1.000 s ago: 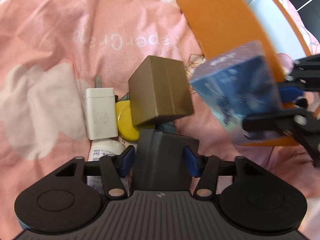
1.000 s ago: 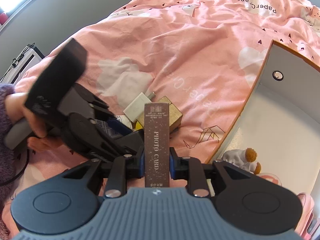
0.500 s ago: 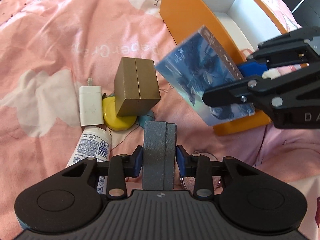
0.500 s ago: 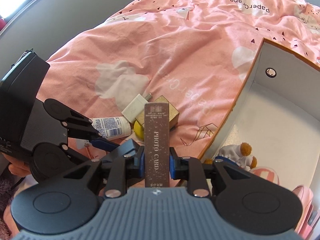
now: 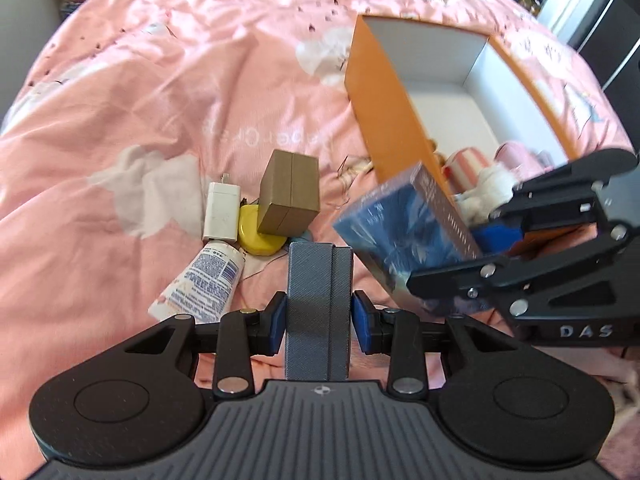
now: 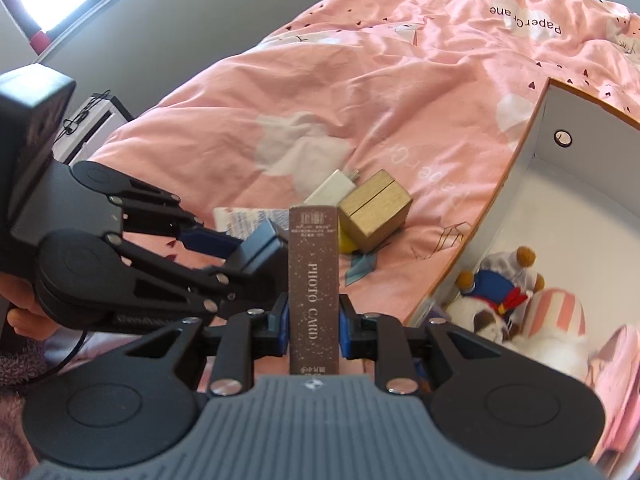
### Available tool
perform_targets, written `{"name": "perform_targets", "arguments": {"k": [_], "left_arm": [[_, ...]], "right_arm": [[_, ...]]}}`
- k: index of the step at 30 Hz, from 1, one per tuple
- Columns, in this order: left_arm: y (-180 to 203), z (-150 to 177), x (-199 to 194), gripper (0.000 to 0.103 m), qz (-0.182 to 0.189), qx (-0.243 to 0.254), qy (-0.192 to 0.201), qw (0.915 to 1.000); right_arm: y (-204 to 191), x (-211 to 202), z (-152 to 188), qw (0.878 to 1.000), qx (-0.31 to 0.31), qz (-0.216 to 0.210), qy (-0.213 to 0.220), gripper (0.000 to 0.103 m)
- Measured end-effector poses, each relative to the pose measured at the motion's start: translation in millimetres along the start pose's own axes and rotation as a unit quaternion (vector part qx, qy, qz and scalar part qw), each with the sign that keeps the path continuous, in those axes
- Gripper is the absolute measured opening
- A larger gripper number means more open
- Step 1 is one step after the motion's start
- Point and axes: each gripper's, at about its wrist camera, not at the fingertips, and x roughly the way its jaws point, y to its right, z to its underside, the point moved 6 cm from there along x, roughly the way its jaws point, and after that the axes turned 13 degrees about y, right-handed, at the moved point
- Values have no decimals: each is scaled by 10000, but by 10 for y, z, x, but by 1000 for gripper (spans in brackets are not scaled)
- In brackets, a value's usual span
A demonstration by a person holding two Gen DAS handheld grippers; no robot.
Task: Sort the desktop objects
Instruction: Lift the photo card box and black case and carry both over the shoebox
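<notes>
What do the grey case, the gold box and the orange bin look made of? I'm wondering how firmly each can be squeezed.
Grey case: looks like textured faux leather or coated fabric over a stiff shell, going by its fine woven grain and matte look. Gold box: probably card with a brushed metallic finish, sharp-edged with a centre seam. Orange bin: seemingly thin, matte cardboard, white inside.

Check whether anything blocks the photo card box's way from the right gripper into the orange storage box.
Only the orange box's near wall lies between; the photo card box must clear it. Inside, plush toys fill the near corner, the rest bare.
</notes>
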Motion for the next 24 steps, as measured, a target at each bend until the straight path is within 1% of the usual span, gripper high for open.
{"name": "perform_targets", "arguments": {"k": [6, 12, 17, 21, 24], "left_arm": [[211, -21, -349, 39, 44, -35, 360, 9993], [525, -83, -585, 39, 258, 58, 680, 9973], [778, -166, -618, 39, 504, 145, 861, 9949], [957, -221, -583, 39, 655, 184, 920, 9934], [1091, -272, -552, 39, 849, 197, 945, 9917]], "right_arm": [[-23, -365, 156, 9996, 120, 182, 163, 24], [86, -709, 353, 9968, 465, 564, 321, 24], [226, -937, 530, 9922, 770, 889, 408, 24], [313, -1089, 607, 9881, 909, 1131, 516, 24], [382, -1186, 648, 9852, 998, 1261, 589, 24]]}}
